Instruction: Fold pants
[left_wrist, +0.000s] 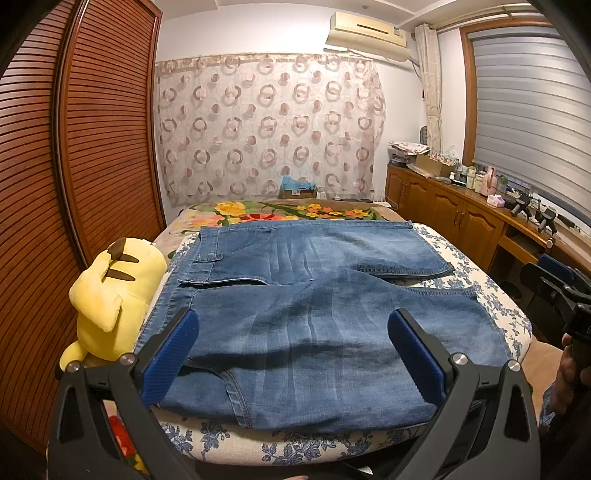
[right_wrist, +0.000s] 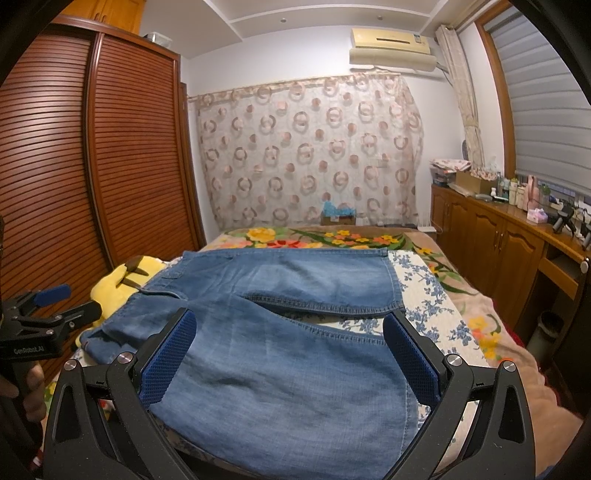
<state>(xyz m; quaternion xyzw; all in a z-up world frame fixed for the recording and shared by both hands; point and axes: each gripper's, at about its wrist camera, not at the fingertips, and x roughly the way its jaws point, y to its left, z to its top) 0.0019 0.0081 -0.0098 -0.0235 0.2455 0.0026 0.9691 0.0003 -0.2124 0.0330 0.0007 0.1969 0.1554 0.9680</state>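
Below both spread claws (left_wrist: 293, 347), pants (left_wrist: 314, 295).

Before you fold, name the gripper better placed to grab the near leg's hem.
Right. The right gripper hangs open over the near leg's hem end; the left gripper hovers by the waistband.

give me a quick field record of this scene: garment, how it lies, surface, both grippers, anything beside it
garment: blue denim pants
lay: spread flat, unfolded, legs apart
surface: white quilt with blue flowers on the bed
left gripper: open, over the waist end, holding nothing
right gripper: open, over the near leg, holding nothing
beside: yellow plush toy at the waistband side
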